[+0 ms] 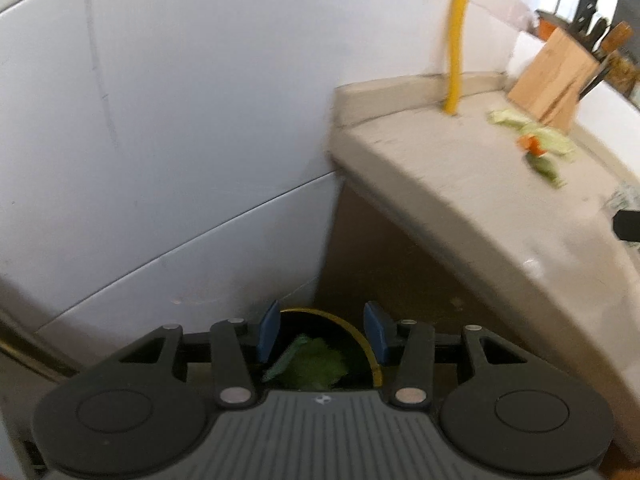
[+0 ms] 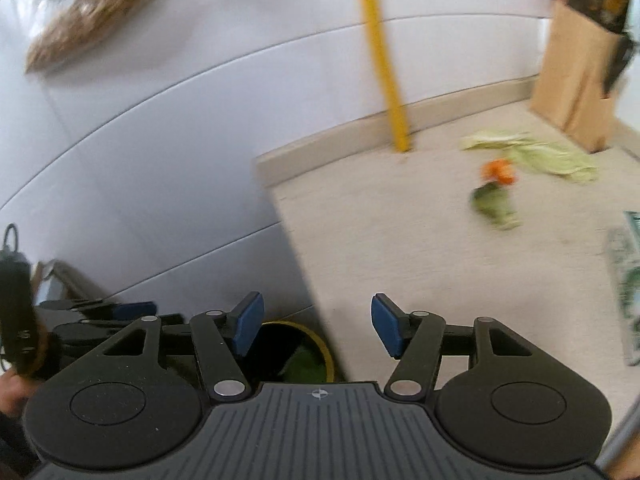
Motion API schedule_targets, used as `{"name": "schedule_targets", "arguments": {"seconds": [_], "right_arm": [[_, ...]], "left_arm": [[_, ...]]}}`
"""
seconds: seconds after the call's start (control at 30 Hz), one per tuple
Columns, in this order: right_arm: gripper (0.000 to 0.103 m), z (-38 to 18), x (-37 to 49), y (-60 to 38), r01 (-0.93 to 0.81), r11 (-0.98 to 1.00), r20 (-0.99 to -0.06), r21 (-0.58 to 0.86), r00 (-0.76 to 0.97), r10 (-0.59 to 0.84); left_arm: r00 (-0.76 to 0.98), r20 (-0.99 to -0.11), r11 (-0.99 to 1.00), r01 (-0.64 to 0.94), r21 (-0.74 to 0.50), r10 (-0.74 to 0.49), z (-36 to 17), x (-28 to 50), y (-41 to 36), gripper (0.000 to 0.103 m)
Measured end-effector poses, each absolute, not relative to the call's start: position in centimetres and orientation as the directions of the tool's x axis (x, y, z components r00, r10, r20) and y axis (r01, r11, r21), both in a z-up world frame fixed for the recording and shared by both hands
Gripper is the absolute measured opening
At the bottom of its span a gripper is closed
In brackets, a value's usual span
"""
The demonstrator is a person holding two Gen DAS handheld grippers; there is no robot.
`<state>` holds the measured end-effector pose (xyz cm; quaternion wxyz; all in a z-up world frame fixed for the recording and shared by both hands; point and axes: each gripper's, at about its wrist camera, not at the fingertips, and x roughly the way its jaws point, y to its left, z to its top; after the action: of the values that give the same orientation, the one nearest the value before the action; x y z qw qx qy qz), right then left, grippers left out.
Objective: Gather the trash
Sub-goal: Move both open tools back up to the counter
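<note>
Left gripper (image 1: 324, 332) was part open with nothing between the blue pads (image 1: 267, 334), pointed down over a yellow-rimmed bin (image 1: 362, 340) that sat below the table's left edge, against the white tiled wall (image 1: 160, 140). Green leafy scraps (image 1: 316, 368) were already in the bin. Right gripper (image 2: 318, 326) was open wider, jaws empty, sitting above the table's near-left corner with the same bin (image 2: 320, 344) just off that edge. The left gripper (image 2: 132, 310) showed at the left side of the right wrist view. Remaining trash was still on the table (image 2: 400, 248): pale cabbage leaves (image 2: 532, 154), an orange piece (image 2: 498, 170) and a darker green scrap (image 2: 494, 208), bunched near the back edge, just in front of a wooden knife block (image 2: 576, 80). A yellow pipe (image 2: 384, 64) ran up the wall from the table's back edge, left of the scraps. Both views were motion-blurred.
</note>
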<state>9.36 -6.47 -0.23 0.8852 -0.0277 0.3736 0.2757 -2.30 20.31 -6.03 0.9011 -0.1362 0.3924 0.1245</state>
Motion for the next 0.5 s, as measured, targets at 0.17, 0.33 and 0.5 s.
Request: {"name": "schedule_targets", "arguments": {"seconds": [0.17,0.33,0.5], "right_arm": [[0.07,1.2,10.4,-10.6,-0.427,0.896,-0.653,0.123,0.645,0.397],[0.072,2.5,11.4,-15.5,-0.317,0.943,-0.619,0.102,0.722,0.309],[0.075,3.4,12.4,-20.0,-0.21,0.975,-0.599,0.077,0.771,0.213]], "left_arm": [[0.707,-0.705,0.952,-0.246,-0.181,0.049,-4.0,-0.3,17.3,0.042],[0.738,-0.674,0.972,-0.149,-0.182,-0.013,-2.1,2.3,14.2,0.046],[0.746,-0.663,0.979,-0.079,-0.186,-0.066,-1.0,4.9,11.6,0.047]]}}
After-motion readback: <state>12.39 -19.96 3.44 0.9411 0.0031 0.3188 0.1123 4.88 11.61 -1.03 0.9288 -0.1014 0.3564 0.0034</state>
